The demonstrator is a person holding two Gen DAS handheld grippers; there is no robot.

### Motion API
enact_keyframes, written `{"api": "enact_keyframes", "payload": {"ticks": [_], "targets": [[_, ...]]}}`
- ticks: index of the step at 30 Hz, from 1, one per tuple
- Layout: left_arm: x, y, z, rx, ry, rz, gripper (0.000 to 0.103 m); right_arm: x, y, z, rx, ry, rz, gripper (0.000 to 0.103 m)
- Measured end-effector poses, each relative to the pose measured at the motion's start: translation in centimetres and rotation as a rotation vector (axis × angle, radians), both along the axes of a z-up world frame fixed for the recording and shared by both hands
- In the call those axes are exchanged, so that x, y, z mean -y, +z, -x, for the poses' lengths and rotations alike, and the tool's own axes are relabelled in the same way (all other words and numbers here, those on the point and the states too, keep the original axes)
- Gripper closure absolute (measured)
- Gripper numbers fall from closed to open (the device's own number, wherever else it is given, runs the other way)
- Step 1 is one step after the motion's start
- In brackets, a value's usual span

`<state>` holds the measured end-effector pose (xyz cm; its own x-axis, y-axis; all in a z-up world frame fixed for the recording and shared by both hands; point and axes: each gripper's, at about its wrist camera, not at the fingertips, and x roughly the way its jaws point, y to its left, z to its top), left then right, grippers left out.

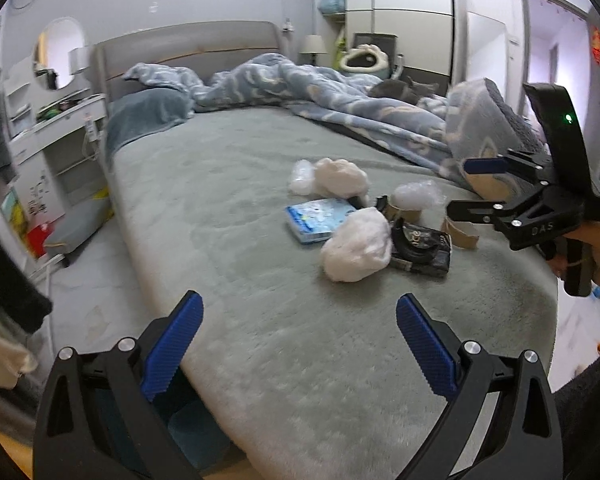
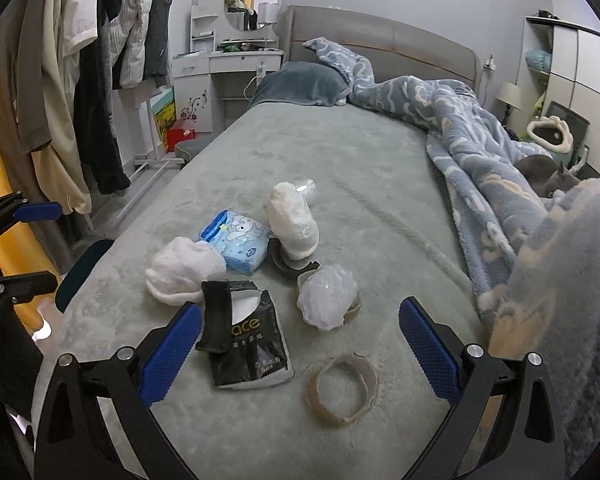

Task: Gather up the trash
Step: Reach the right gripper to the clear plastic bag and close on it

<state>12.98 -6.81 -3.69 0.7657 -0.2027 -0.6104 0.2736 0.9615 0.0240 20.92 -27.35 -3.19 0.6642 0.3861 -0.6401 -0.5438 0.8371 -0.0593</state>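
Trash lies in a cluster on the grey-green bed: a torn black tissue pack, a cardboard tape ring, a crumpled clear plastic bag on a second ring, two white wads, and a blue tissue pack. My right gripper is open and empty, just above the black pack and the ring; it also shows in the left wrist view. My left gripper is open and empty, over the bed's near edge, short of the trash.
A blue patterned blanket is bunched along the bed's right side, with a grey cat behind it. Clothes hang on a rack to the left of the bed. A white dressing table stands by the headboard.
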Motion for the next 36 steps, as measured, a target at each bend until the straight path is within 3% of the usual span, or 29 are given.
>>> {"api": "enact_keyframes", "payload": {"ticks": [9,20,25,27,33,36], "targets": [[1.9,-1.4,-2.3,-0.026,-0.123,-0.003,0.005,0.5,-0.4,-2.1,-0.030,0.019,-0.013,0.017],[3.1,-1.8,-4.7,-0.039,-0.161,0.014,0.013,1.5,0.0,-3.2,-0.055,0.041,-0.059,0.025],[3.6,-1.8,-5.6,-0.047,-0.173,0.049,0.014,0.6,0.0,-3.5,-0.061,0.072,-0.035,0.027],[4.3,-1.9,-6.2,-0.053,-0.180,0.049,0.014,0.7,-0.2,-3.9,-0.070,0.069,-0.036,0.033],[5.6,-3.2,-7.9,-0.098,-0.183,0.019,0.023,1.4,-1.5,-5.5,-0.116,0.058,-0.051,0.043],[5.3,-3.5,-8.8,-0.132,-0.171,0.044,0.033,1.1,-2.2,-6.3,-0.143,0.068,-0.056,0.049]]}}
